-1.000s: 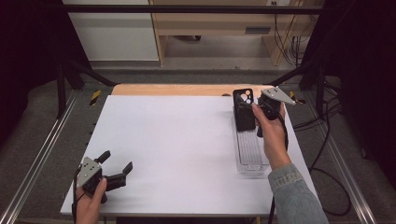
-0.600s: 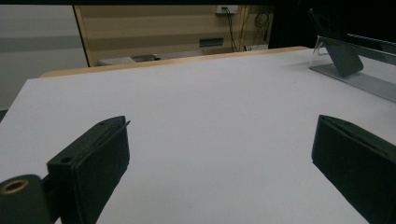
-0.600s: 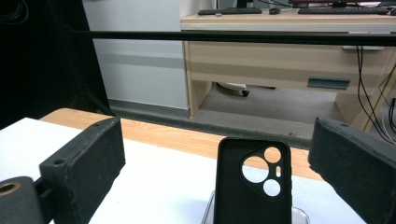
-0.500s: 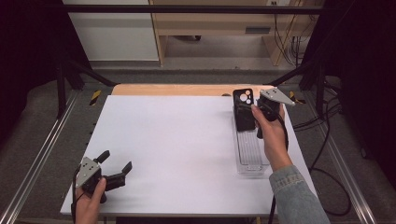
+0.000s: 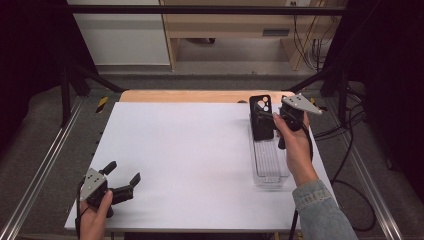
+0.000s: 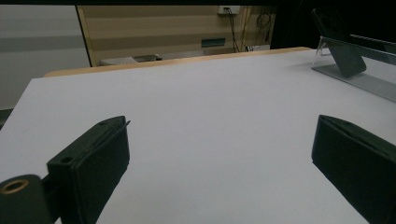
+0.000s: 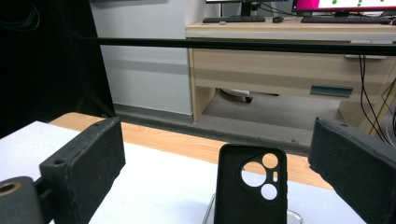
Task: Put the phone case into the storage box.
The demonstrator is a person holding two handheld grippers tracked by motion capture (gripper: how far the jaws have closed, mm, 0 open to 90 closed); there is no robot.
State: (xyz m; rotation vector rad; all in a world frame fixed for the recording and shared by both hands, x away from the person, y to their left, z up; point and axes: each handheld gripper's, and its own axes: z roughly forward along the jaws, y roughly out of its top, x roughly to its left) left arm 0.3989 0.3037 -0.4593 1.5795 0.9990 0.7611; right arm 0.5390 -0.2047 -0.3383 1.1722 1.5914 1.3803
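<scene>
Black phone case [image 5: 261, 117] stands upright, leaning at the far end of a clear acrylic tray [image 5: 270, 165] near the table's right edge. Right gripper [image 7: 219, 158] is behind it, jaws wide apart, case between them but untouched. Likely step: lining up the grasp; next move calls for easing in and closing on the case sides. Left gripper [image 5: 122, 181] is open, empty, at the near-left corner. White tabletop [image 5: 190, 150], wood strip at the far edge; desk [image 7: 289, 56] beyond.

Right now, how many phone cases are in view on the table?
1. A black phone case stands upright at the far end of the clear tray on the table's right side, in front of the right hand-held gripper. Nothing suggests another is hidden.
</scene>
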